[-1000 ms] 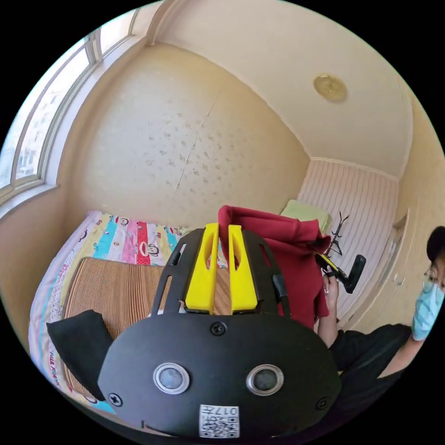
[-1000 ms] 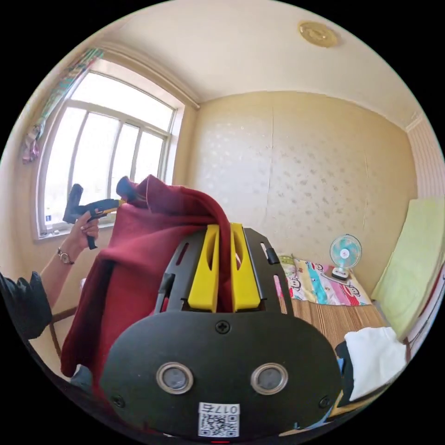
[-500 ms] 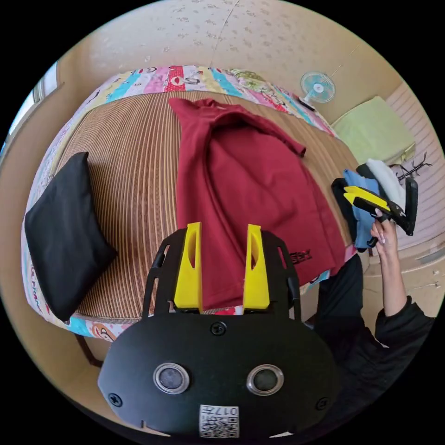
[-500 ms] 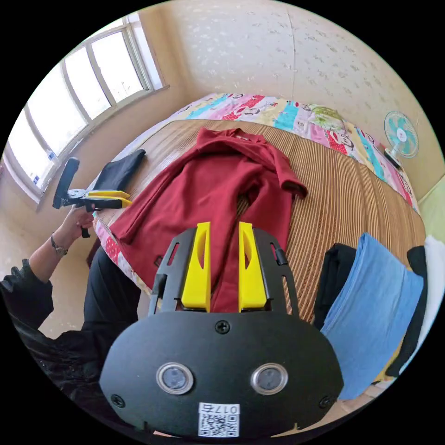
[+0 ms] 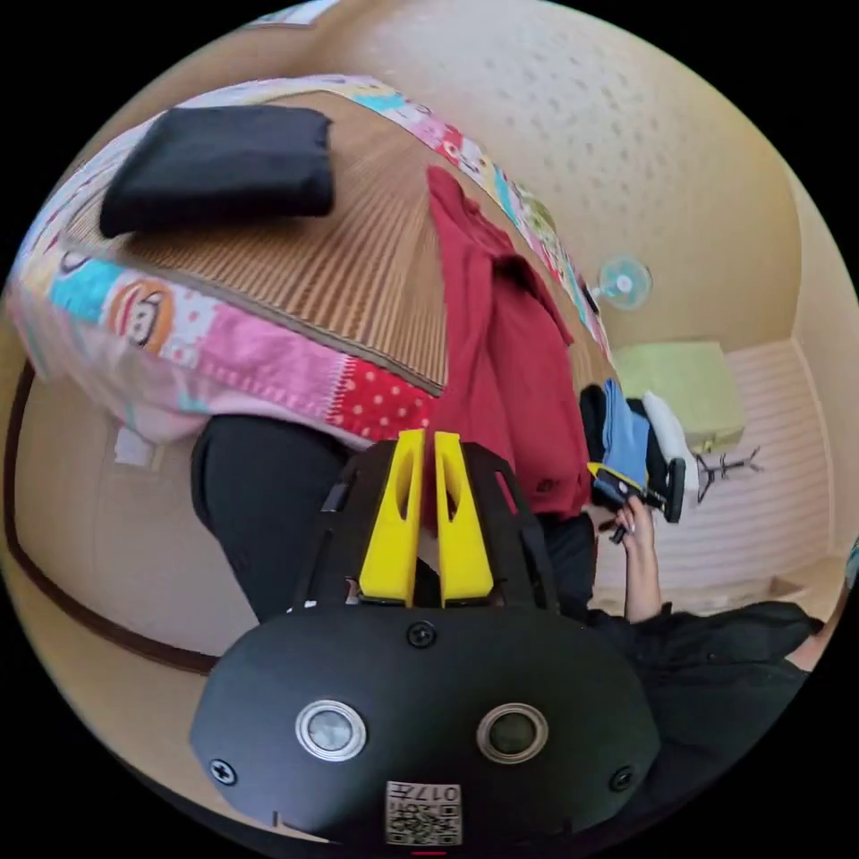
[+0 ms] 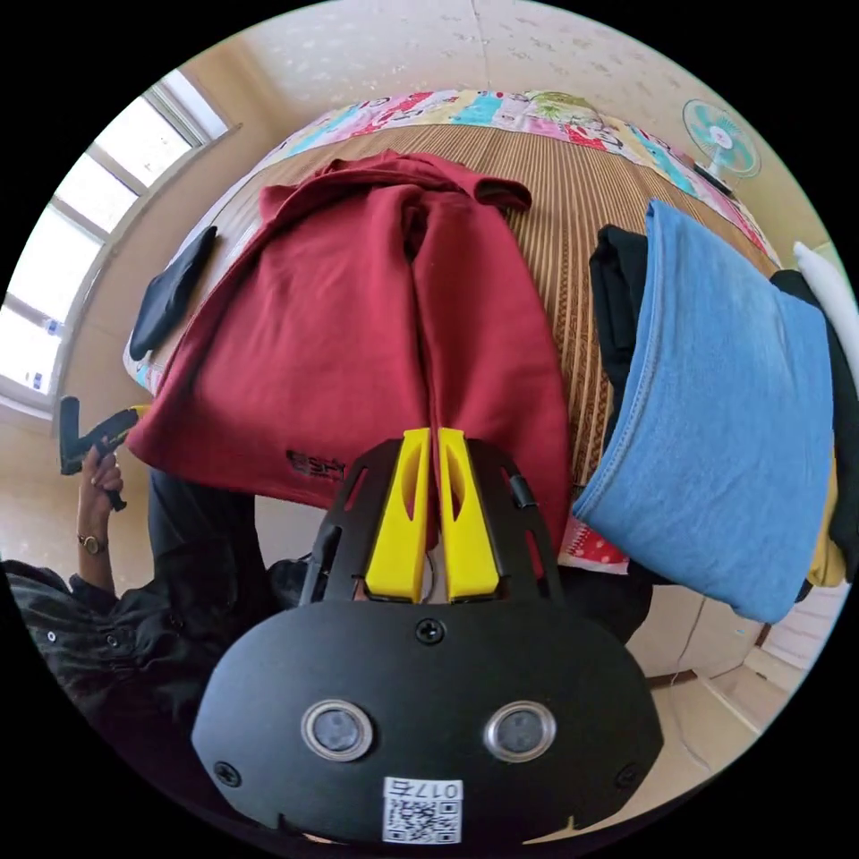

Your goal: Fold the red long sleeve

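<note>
Right gripper view, nearest first: the right hand-held gripper (image 6: 429,443) has its yellow jaws drawn almost together with a fold of the red long sleeve (image 6: 358,313) running down between them at the hem, so it appears to be pinching that edge; beyond it the garment lies spread on the striped mat of the bed (image 6: 573,206), hem hanging over the near edge, collar end toward the far wall, so its long axis runs from the person away across the bed; a centre crease runs along the same line. Just beside it lie a folded blue cloth (image 6: 734,385) and, on the other side, a folded black cloth (image 6: 170,286); a small fan (image 6: 720,143) stands farthest off.

In the left gripper view the left hand-held gripper (image 5: 426,447) is likewise nearly closed, at the overhanging hem; whether cloth sits between the jaws cannot be told.

The fabric looks soft, fairly thick and limp; it would likely sag and crease if lifted by one point, so the two hem corners or the shoulders seem the sound places to grip.
</note>
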`<control>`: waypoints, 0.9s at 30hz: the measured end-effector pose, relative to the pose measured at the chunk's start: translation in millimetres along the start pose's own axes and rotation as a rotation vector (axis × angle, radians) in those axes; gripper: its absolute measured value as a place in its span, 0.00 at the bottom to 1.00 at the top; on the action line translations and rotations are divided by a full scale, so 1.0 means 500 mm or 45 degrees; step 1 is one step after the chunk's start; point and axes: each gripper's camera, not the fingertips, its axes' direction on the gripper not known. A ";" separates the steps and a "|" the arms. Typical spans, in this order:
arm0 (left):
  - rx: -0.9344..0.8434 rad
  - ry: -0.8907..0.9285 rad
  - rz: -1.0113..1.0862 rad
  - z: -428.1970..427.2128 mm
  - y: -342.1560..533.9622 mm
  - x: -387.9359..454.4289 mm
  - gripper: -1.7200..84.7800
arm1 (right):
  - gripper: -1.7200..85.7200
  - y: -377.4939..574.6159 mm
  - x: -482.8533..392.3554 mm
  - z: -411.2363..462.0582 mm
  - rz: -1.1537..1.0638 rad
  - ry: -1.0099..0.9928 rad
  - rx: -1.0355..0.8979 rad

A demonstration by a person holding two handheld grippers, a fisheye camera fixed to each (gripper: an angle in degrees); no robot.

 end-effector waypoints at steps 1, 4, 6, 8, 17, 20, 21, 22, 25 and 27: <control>0.024 -0.008 0.025 -0.022 -0.013 0.007 0.06 | 0.06 0.023 -0.003 -0.038 -0.031 -0.048 0.141; -0.058 -0.102 0.256 0.002 -0.096 0.111 0.11 | 0.07 0.021 -0.011 -0.086 -0.069 -0.146 0.439; -0.121 -0.127 0.464 0.064 -0.152 0.212 0.13 | 0.08 -0.018 -0.017 -0.059 -0.112 -0.186 0.478; -0.168 -0.139 0.679 0.141 -0.202 0.321 0.14 | 0.11 -0.087 -0.027 0.035 -0.120 -0.129 0.372; -0.267 -0.399 1.028 0.535 -0.486 0.634 0.15 | 0.16 -0.046 -0.018 0.159 -0.145 -0.093 0.276; -0.566 -0.584 0.894 0.684 -0.560 0.589 0.14 | 0.16 -0.020 -0.004 0.143 -0.142 -0.107 0.290; -0.502 -0.498 0.826 0.659 -0.584 0.569 0.13 | 0.16 -0.015 -0.001 0.140 -0.141 -0.111 0.293; -0.505 -0.324 0.694 0.620 -0.619 0.541 0.10 | 0.16 -0.007 0.006 0.134 -0.139 -0.119 0.293; -0.316 0.548 0.358 0.429 -0.703 0.408 0.05 | 0.16 0.015 0.021 0.116 -0.136 -0.134 0.299; -0.135 0.858 0.161 0.280 -0.740 0.293 0.04 | 0.16 0.026 0.030 0.105 -0.135 -0.140 0.303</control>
